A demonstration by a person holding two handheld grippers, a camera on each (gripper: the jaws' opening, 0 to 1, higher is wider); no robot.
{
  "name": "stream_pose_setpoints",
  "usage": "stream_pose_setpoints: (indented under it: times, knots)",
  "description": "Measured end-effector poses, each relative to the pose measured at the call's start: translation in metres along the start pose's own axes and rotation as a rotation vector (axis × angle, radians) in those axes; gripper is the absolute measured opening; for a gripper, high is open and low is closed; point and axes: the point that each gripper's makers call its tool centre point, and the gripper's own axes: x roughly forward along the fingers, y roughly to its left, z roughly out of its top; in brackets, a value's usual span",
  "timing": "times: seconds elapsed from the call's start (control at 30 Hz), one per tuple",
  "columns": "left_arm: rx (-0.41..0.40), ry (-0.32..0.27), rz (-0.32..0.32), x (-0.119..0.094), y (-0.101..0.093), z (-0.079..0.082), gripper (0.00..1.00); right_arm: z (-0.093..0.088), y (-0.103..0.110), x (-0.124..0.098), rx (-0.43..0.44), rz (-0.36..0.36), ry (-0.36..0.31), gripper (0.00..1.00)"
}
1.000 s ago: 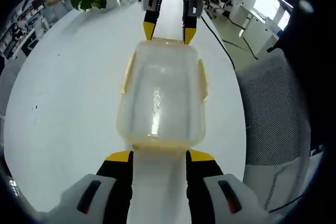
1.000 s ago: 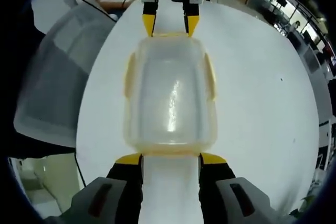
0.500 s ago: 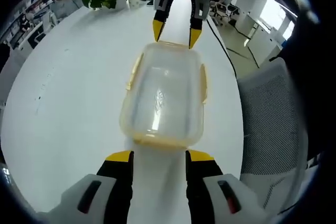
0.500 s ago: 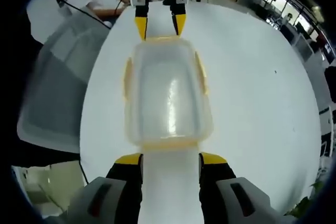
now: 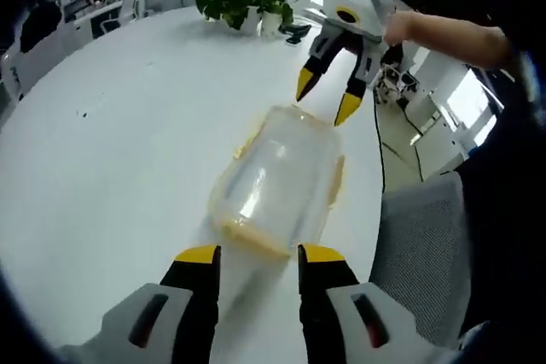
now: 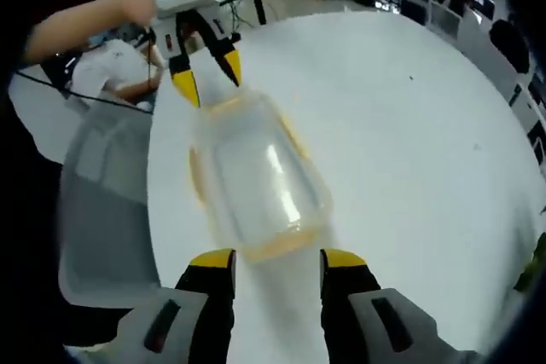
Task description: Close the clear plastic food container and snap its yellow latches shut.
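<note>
Clear plastic food container with yellow trim (image 5: 281, 181) lies on the round white worktop (image 5: 111, 151), near the edge beside a grey mesh chair (image 5: 422, 253), with its lid on top and seated over the tub as far as the blurred views allow. Both claws are released and empty: the left claw (image 5: 254, 255), with its yellow-tipped black jaws spread, hangs just short of the container's near end, and the right claw (image 6: 267, 259) does the same at the opposite end, each clear of the plastic. In the left gripper view the right claw appears beyond the far end, lifted off the container. The yellow latches (image 5: 335, 183) along the sides seem folded down against the walls, so the task looks finished or nearly so, though whether every latch has clicked home cannot be told.
</note>
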Motion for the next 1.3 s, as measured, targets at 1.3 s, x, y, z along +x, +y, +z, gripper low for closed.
stream_pose_setpoints:
  times: [1.3]
  knots:
    - [-0.617,-0.118,0.067,0.023,0.000,-0.007,0.27,0.000,0.004,0.017,0.416,-0.023,-0.128,0.30]
